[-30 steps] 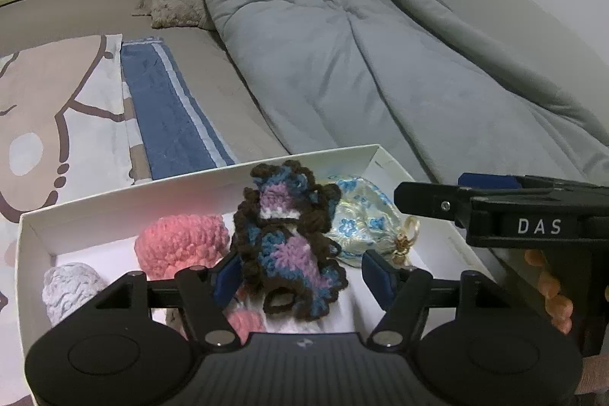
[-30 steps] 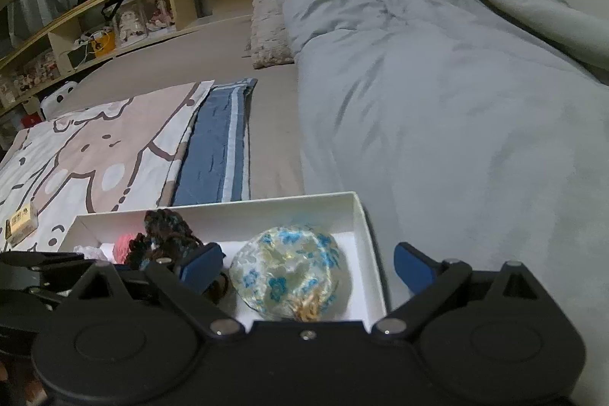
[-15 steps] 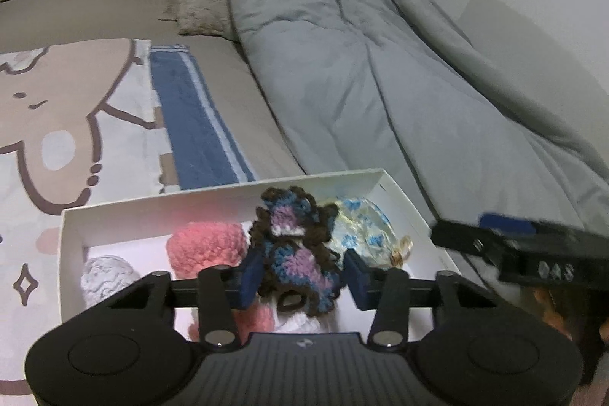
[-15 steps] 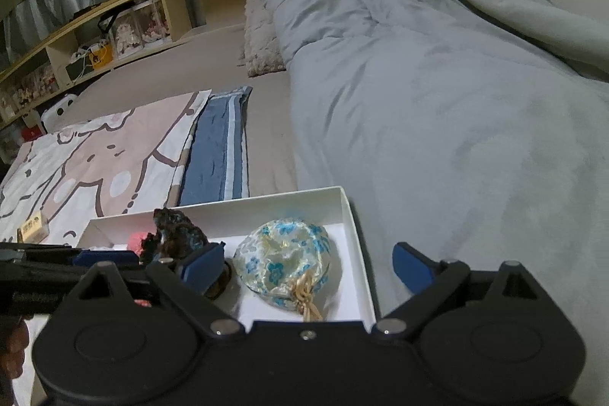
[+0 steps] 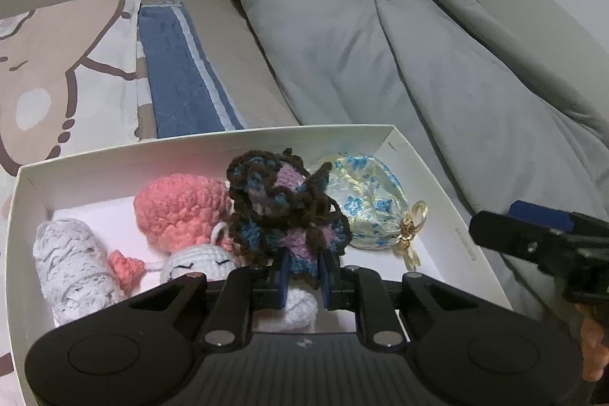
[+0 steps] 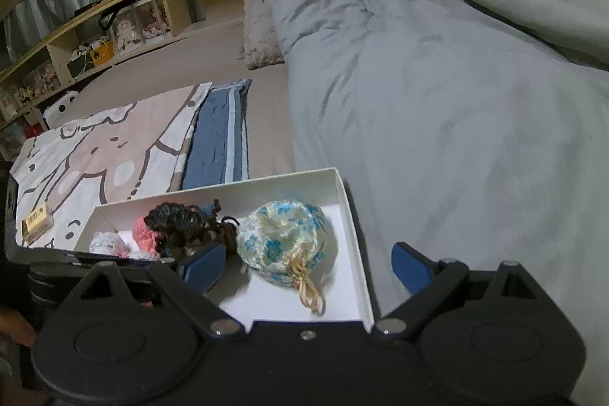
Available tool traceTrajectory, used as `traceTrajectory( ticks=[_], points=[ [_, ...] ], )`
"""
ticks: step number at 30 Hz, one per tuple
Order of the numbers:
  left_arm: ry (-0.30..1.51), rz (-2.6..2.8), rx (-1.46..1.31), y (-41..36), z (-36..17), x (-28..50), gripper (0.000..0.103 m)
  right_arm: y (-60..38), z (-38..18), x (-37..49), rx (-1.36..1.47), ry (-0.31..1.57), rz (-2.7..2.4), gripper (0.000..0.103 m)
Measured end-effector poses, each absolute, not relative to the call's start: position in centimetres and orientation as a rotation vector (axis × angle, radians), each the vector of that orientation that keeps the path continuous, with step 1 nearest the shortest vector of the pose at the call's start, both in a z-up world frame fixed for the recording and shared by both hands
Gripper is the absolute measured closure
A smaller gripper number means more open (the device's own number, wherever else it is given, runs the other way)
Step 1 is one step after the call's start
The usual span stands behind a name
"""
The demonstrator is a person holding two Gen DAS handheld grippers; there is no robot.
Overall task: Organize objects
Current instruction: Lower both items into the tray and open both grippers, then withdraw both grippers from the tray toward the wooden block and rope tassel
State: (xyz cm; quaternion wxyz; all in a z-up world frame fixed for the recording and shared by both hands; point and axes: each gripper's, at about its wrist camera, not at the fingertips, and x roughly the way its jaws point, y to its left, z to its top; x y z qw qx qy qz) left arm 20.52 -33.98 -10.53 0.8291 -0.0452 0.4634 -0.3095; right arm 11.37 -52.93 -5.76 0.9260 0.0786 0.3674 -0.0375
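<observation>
Left wrist view: the left gripper [image 5: 302, 271] is clamped on the lower edge of a brown-edged crochet piece [image 5: 283, 206], which stands inside the white box [image 5: 437, 185] on the bed. At its nine o'clock lies a pink crochet ball [image 5: 179, 210]; at its three o'clock, a floral pouch [image 5: 367, 204].

Right wrist view: the right gripper [image 6: 308, 267] stands wide open, gripping nothing, the floral pouch [image 6: 283, 238] at its twelve o'clock in the box's [image 6: 352, 215] right end.
</observation>
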Motion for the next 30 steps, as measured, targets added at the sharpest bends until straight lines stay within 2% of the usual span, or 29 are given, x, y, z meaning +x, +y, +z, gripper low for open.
traceTrajectory(
  ticks=[2, 4, 22, 27, 30],
  points=[
    [0.983, -0.655, -0.096, -33.8, -10.2, 20.3, 0.081, -53.0, -5.9, 11.3, 0.169, 0.755, -0.078, 0.008],
    [0.980, -0.651, -0.096, -33.6, -9.8, 20.1, 0.070, -53.1, -5.9, 11.1, 0.174, 0.754, -0.080, 0.008],
    [0.909, -0.602, -0.020, -30.3, -4.4, 16.1, 0.012, -51.5, -2.6, 7.4, 0.164, 0.704, -0.066, 0.008],
    [0.874, -0.598, -0.025, -29.1, -2.9, 14.5, 0.002, -50.6, -1.4, 5.9, 0.150, 0.682, -0.061, 0.006],
    [0.855, -0.596, -0.026, -28.4, -2.1, 13.5, 0.000, -49.9, -0.8, 4.9, 0.139, 0.670, -0.064, 0.005]
  ],
)
